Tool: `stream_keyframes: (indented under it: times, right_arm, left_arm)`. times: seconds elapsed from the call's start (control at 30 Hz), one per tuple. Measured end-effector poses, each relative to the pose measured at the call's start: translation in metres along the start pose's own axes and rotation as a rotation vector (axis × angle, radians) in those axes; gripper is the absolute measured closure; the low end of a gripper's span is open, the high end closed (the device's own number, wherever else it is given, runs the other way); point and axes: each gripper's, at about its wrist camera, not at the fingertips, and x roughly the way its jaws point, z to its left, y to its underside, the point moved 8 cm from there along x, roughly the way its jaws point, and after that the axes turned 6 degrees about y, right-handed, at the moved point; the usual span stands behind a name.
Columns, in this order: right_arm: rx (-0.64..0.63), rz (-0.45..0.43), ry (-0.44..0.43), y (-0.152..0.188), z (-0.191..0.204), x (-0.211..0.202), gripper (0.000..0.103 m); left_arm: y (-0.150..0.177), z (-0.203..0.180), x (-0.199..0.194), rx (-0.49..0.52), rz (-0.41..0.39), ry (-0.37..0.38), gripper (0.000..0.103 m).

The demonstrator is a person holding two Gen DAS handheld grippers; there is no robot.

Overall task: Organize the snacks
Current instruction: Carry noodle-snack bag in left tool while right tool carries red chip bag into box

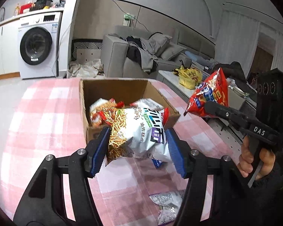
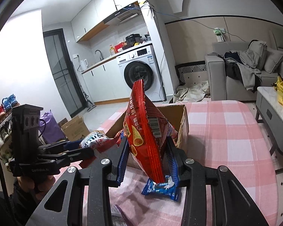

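Observation:
My left gripper (image 1: 137, 137) is shut on a white noodle-snack bag (image 1: 135, 131) and holds it at the near rim of an open cardboard box (image 1: 122, 88) on the pink checked table. Several snack bags (image 1: 101, 107) lie inside the box. My right gripper (image 2: 147, 148) is shut on a red cone-snack bag (image 2: 143, 131), held upright just in front of the box (image 2: 183, 126). In the left wrist view the right gripper (image 1: 207, 107) holds the red bag (image 1: 209, 94) to the right of the box. The left gripper (image 2: 79, 146) with its white bag (image 2: 94, 139) shows left in the right wrist view.
A small blue packet (image 2: 160, 188) lies on the pink tablecloth (image 2: 226, 131) under my right gripper; its corner (image 1: 157, 163) shows in the left view. A white-purple packet (image 1: 168, 205) lies at the table's near edge. A coffee table with a yellow bag (image 1: 190, 77) stands right.

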Motion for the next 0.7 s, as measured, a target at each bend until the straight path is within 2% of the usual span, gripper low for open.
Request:
stream_keyframes:
  times: [0.37,0.7]
  right_arm:
    - [0.017,-0.019,0.055,-0.012,-0.004,0.023,0.065]
    - [0.016,-0.014,0.076,-0.019,-0.008,0.046,0.065]
  left_arm:
    - [-0.034,0.005,-0.005,0.056,-0.045,-0.104,0.045]
    - [-0.040,0.011,0.028,0.061,-0.020,-0.116,0.045]
